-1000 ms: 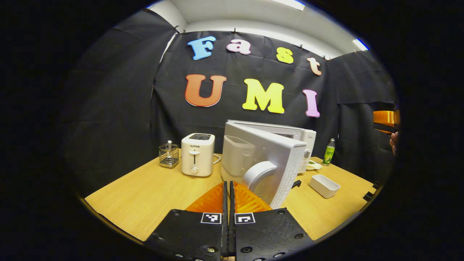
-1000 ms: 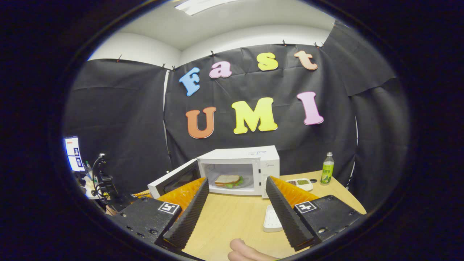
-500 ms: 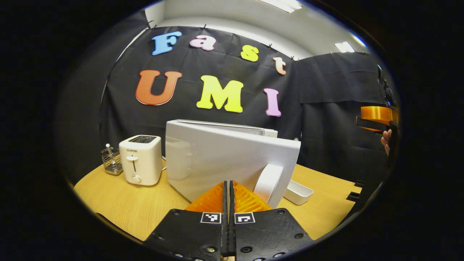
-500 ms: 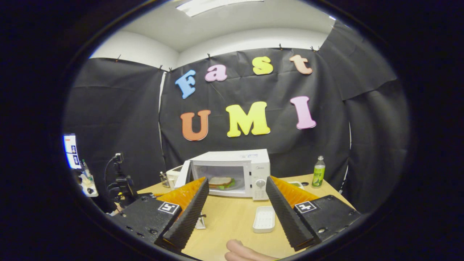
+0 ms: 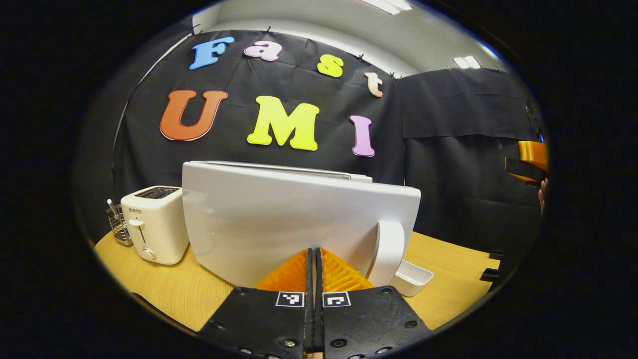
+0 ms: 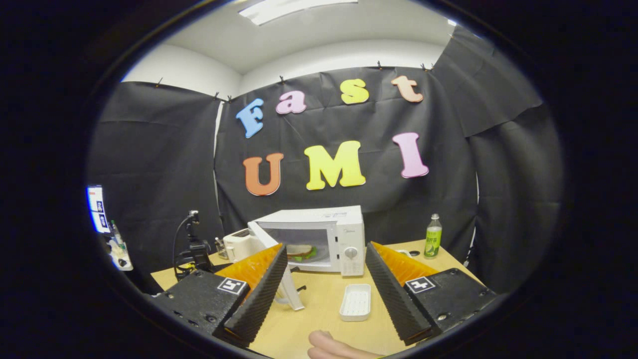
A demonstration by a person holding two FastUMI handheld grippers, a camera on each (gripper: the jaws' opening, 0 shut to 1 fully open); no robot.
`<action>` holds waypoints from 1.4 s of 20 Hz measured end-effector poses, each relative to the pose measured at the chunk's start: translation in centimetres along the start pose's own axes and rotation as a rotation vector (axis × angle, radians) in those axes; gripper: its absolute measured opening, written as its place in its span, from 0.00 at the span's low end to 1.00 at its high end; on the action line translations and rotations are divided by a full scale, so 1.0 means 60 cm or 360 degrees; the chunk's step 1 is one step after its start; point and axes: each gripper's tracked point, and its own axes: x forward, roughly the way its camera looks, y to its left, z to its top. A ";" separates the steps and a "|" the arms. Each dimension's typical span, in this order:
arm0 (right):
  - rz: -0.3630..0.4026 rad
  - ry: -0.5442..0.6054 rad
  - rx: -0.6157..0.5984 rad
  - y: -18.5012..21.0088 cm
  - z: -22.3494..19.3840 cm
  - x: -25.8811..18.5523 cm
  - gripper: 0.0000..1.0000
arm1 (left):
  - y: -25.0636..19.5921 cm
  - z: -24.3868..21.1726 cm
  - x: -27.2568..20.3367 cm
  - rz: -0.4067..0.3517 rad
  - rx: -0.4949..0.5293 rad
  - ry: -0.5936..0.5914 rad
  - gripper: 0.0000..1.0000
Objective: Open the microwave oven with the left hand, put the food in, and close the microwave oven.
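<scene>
on the wooden table, the left gripper view has a wire utensil holder at nine o'clock with a white toaster just beside it. the outer face of the microwave door stands broad across the centre, hiding the oven's cavity, with its curved handle at four o'clock. a white tray lies just past the handle, and the other gripper's body with part of a hand sits at the three o'clock edge.

the right gripper view looks from farther back: a camera stand at nine o'clock, the toaster, then the microwave with its door swung part way out. the sandwich rests inside the cavity on a plate. the tray lies in front of the oven at six o'clock, and a green bottle stands at three o'clock. a fingertip shows at the bottom.

the left gripper has its fingers pressed together with nothing between them, tips right at the door's lower face; i cannot tell if they touch it. the right gripper is spread wide and holds nothing, well back from the oven.
</scene>
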 end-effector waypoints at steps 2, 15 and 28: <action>-0.0017 0.0003 0.0017 -0.016 -0.005 0.003 0.92 | 0.000 0.001 0.028 0.0011 0.0007 -0.0004 0.00; -0.0069 0.0082 0.0045 -0.096 -0.050 0.031 0.91 | 0.004 -0.008 0.214 0.0185 0.0021 0.0066 0.00; -0.0156 0.0142 0.0031 -0.134 -0.067 0.015 1.00 | -0.001 -0.019 0.251 0.0384 -0.0101 0.0107 0.00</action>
